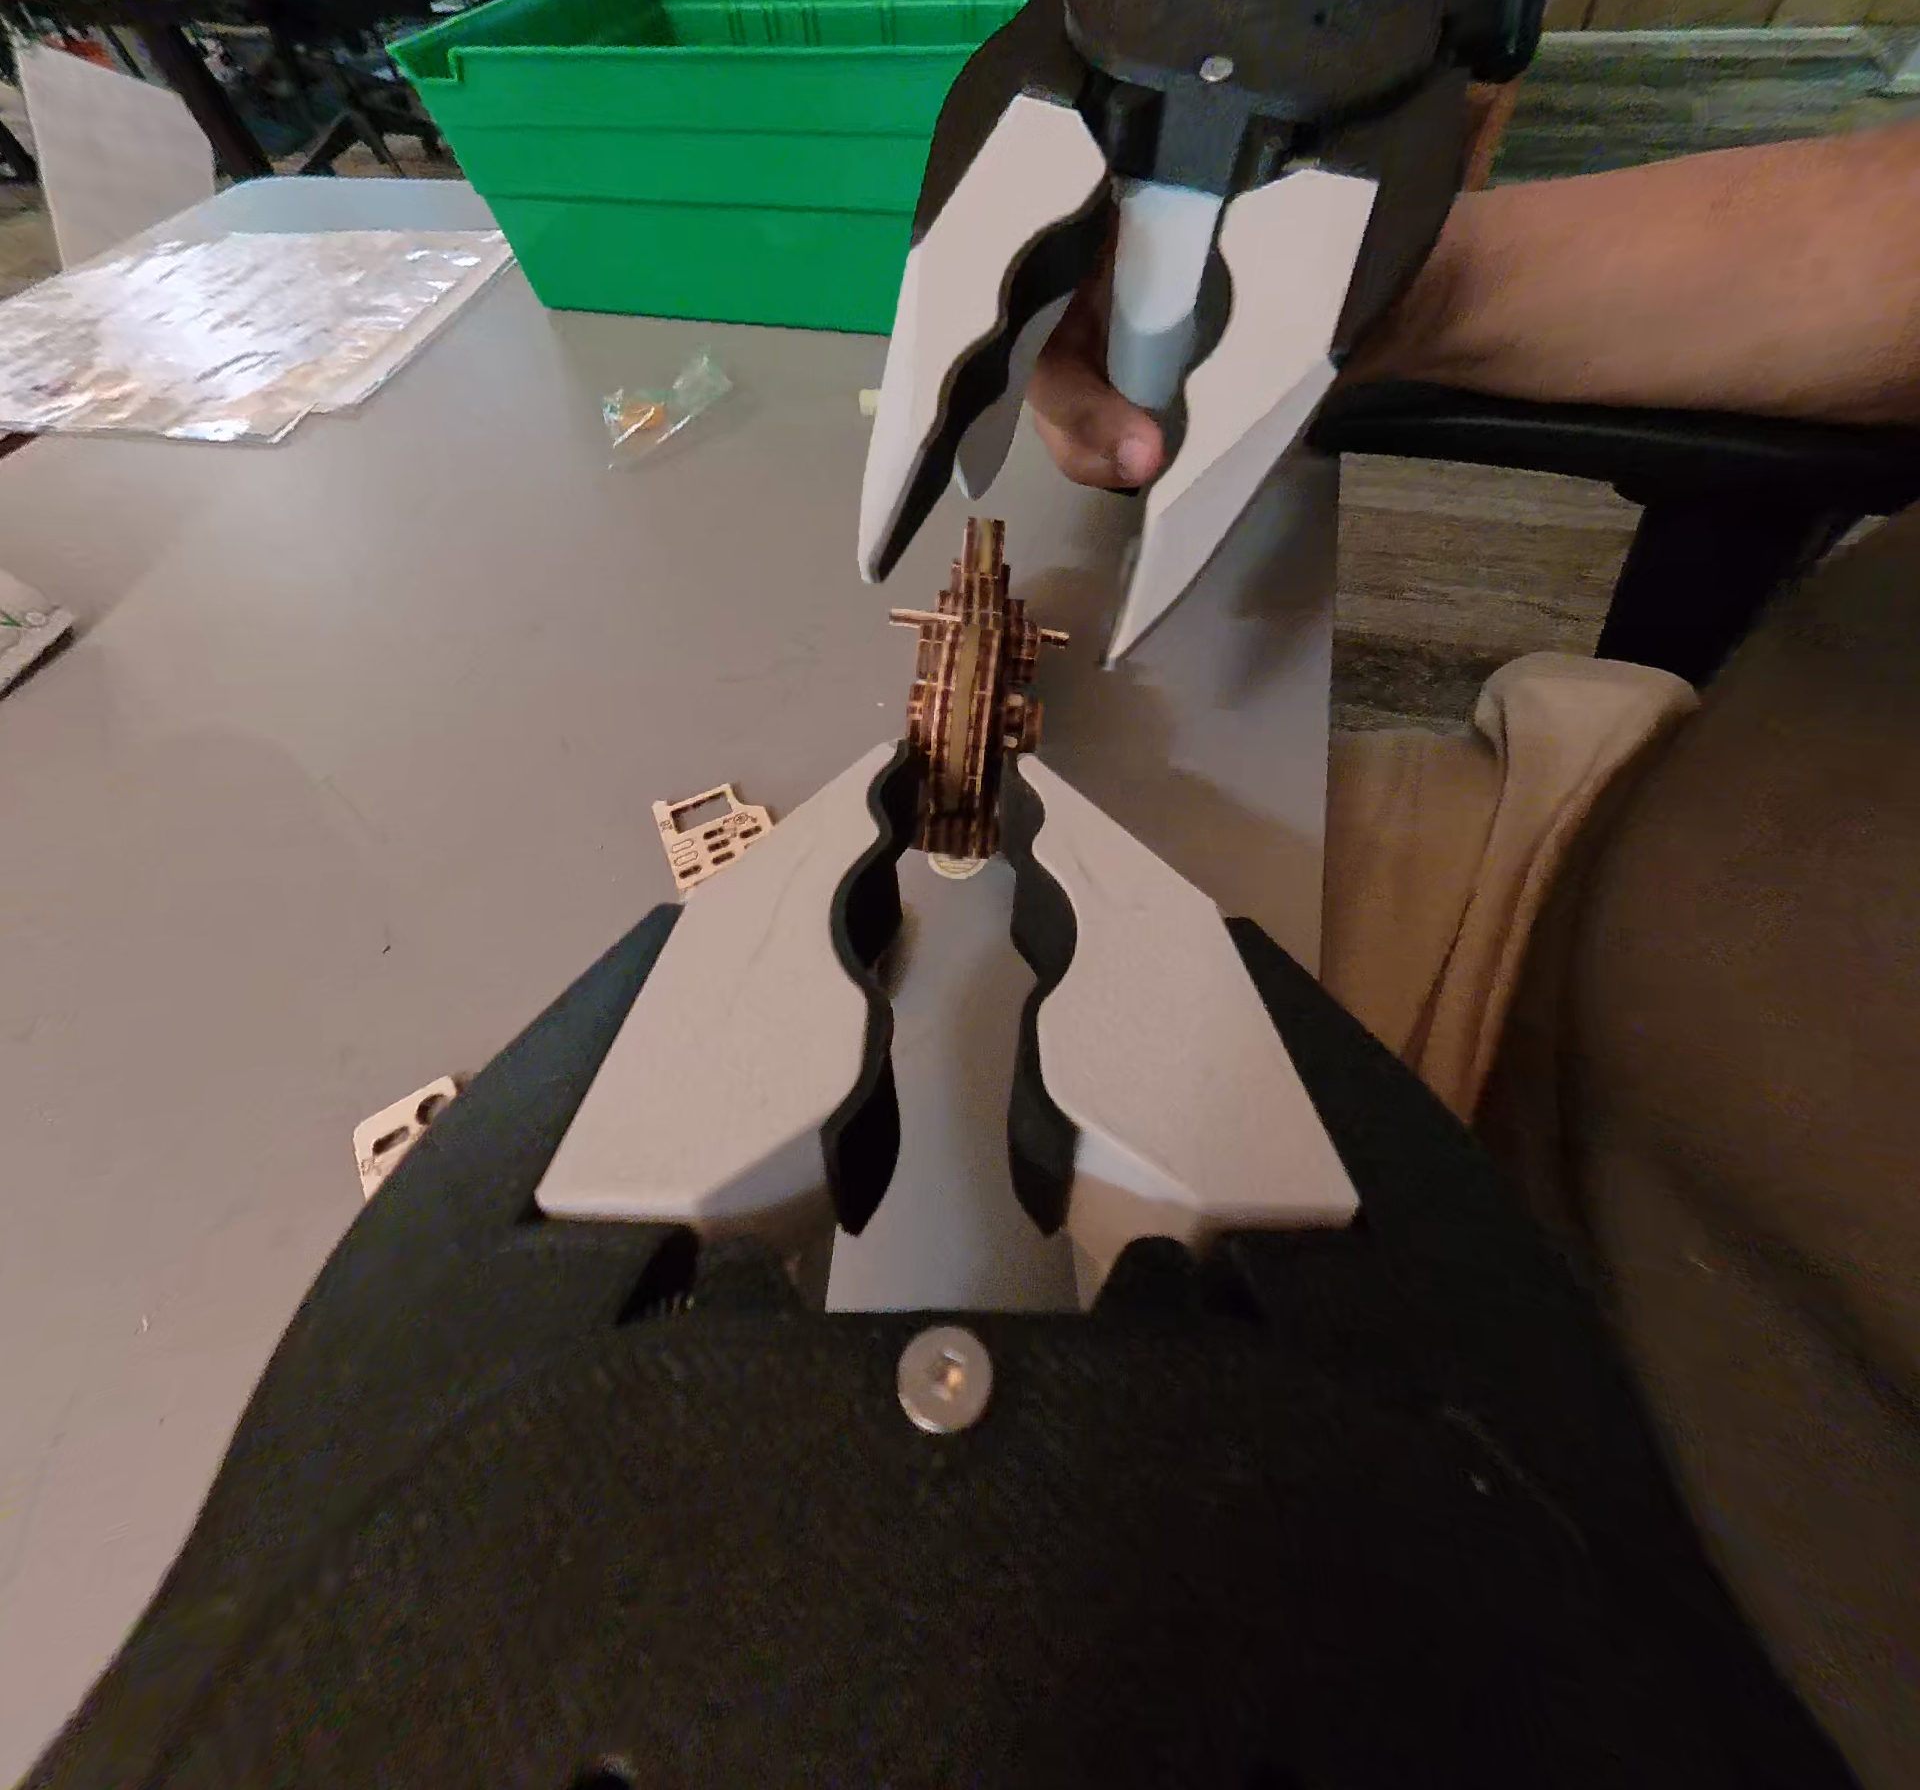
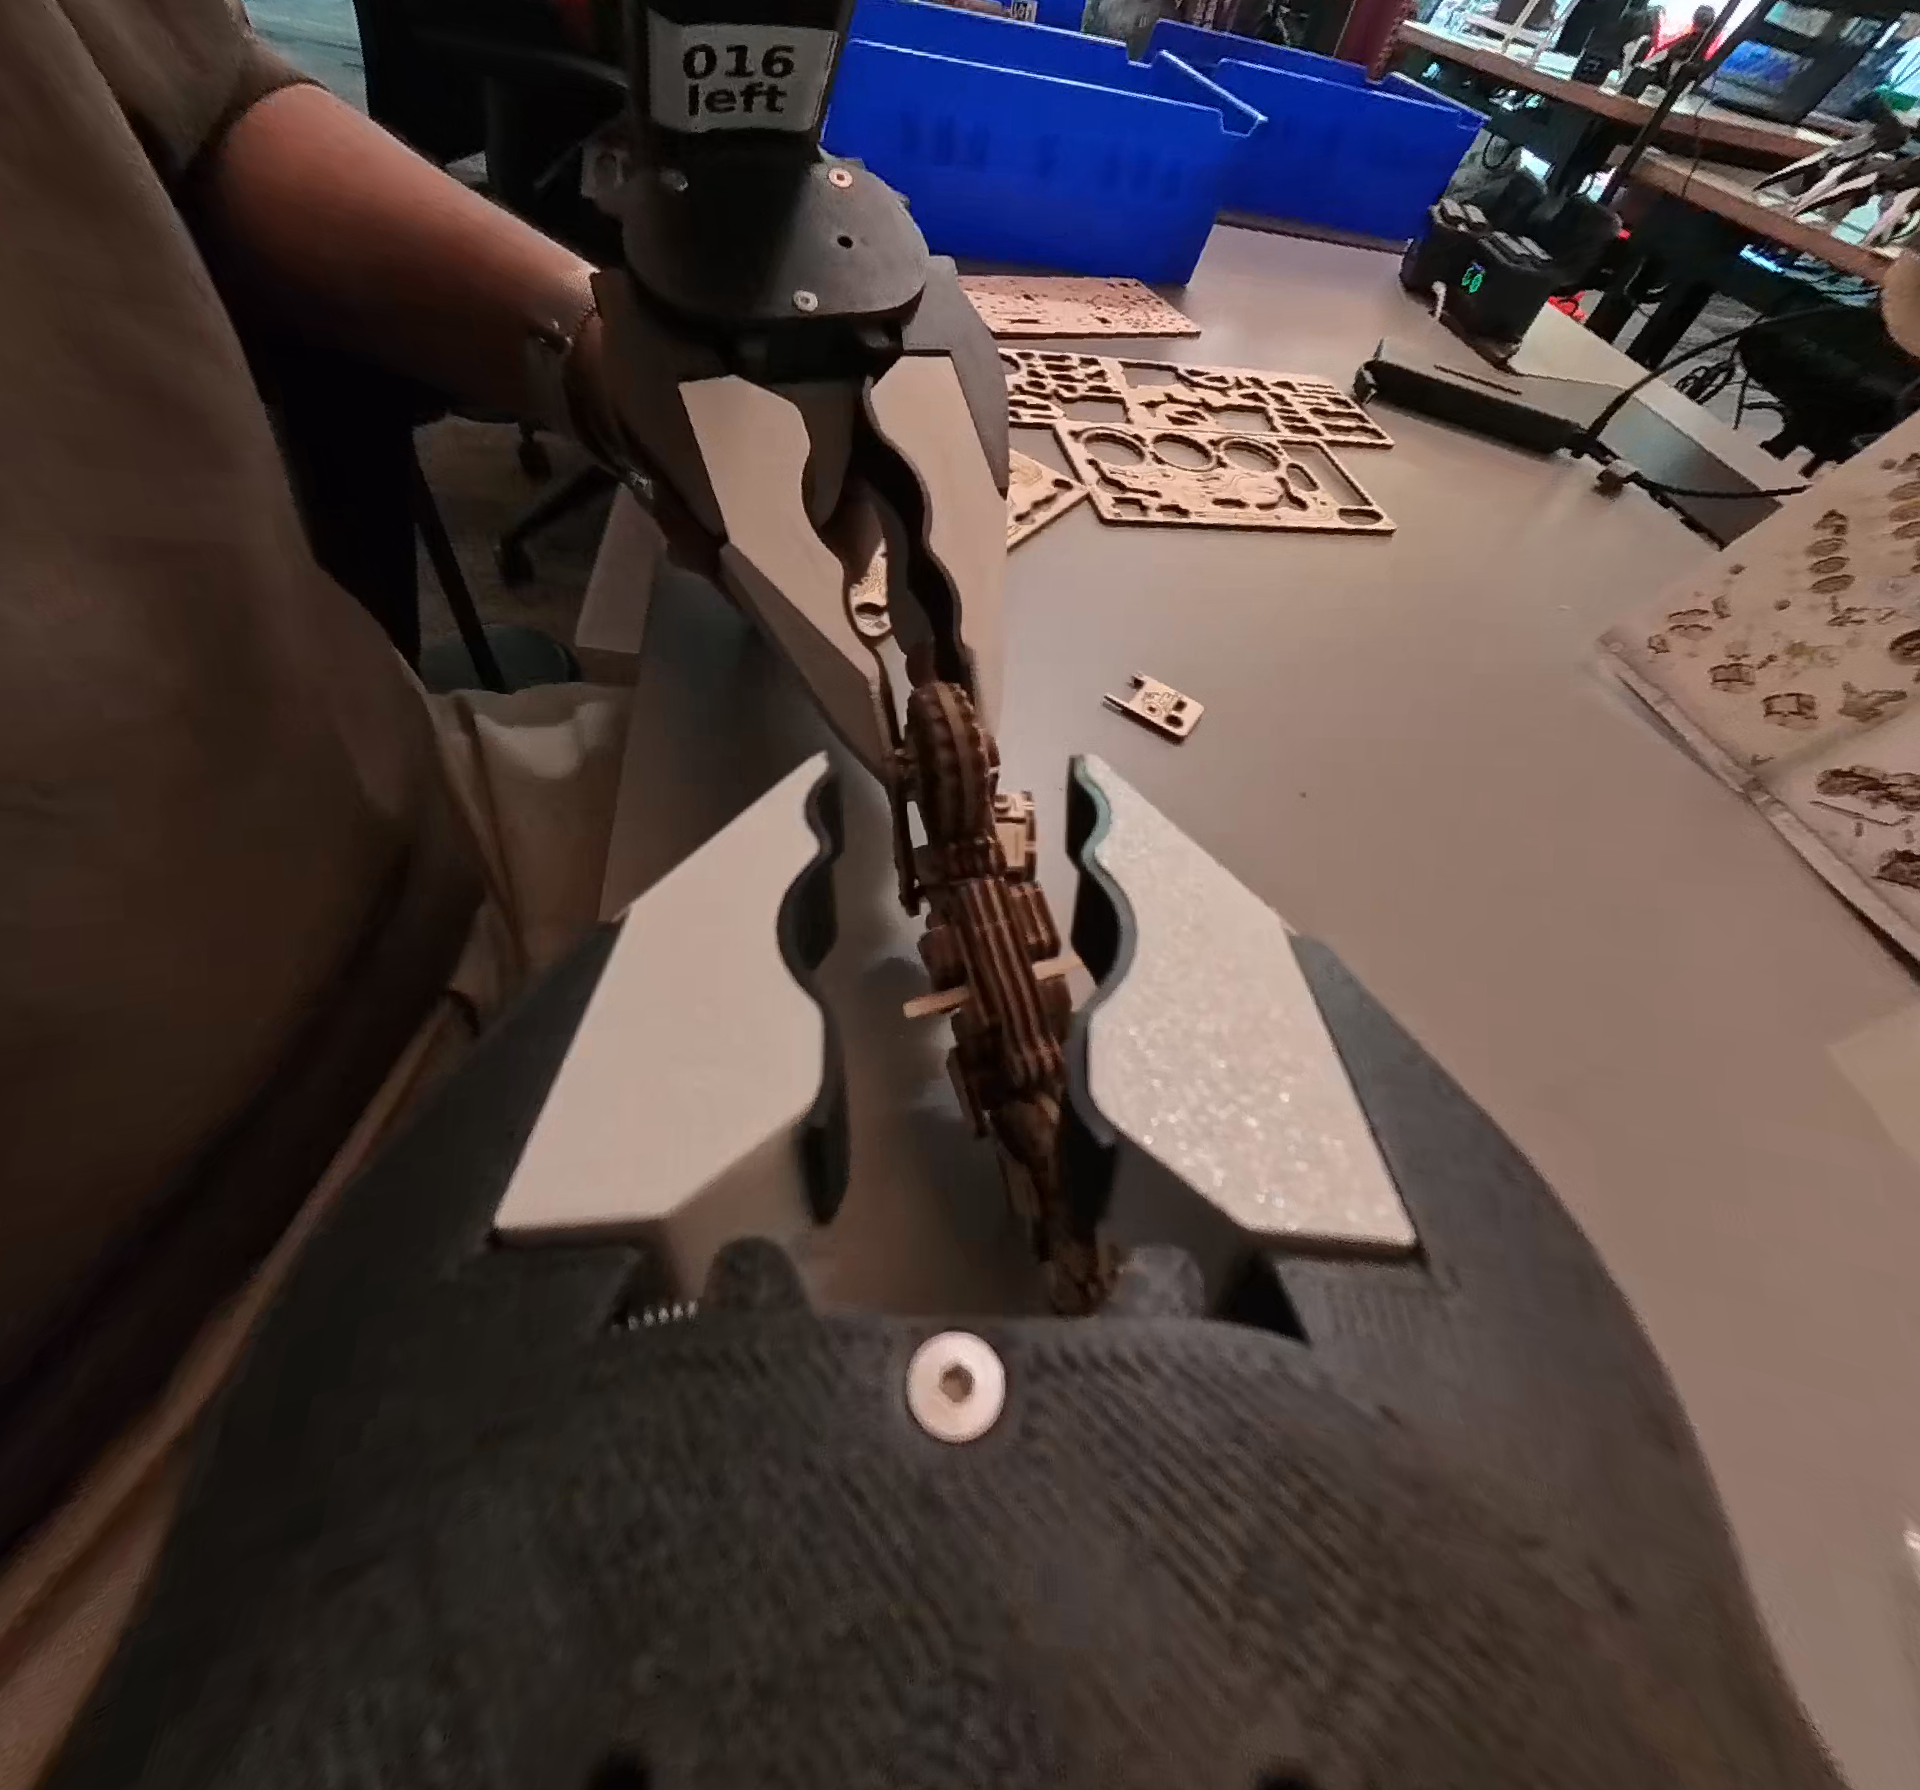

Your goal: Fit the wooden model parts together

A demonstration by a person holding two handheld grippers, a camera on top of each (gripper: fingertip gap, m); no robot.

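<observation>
Two grippers: left (image 1: 951, 784) pinching model (image 1: 966, 691) at tips, right (image 2: 951, 805) spread wide around it. Close right gently below cross pin (image 2: 935, 1005); keep left clamped.

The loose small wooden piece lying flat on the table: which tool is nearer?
Left. The left tool sits just beside the small wooden piece; the right tool hangs farther back.

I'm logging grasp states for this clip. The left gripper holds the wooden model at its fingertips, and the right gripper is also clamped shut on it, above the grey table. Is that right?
Not quite. The left gripper does hold the wooden model at its fingertips above the grey table, but the right gripper is open, not clamped. The left wrist view shows its fingers spread wide around the model's top end.
</observation>
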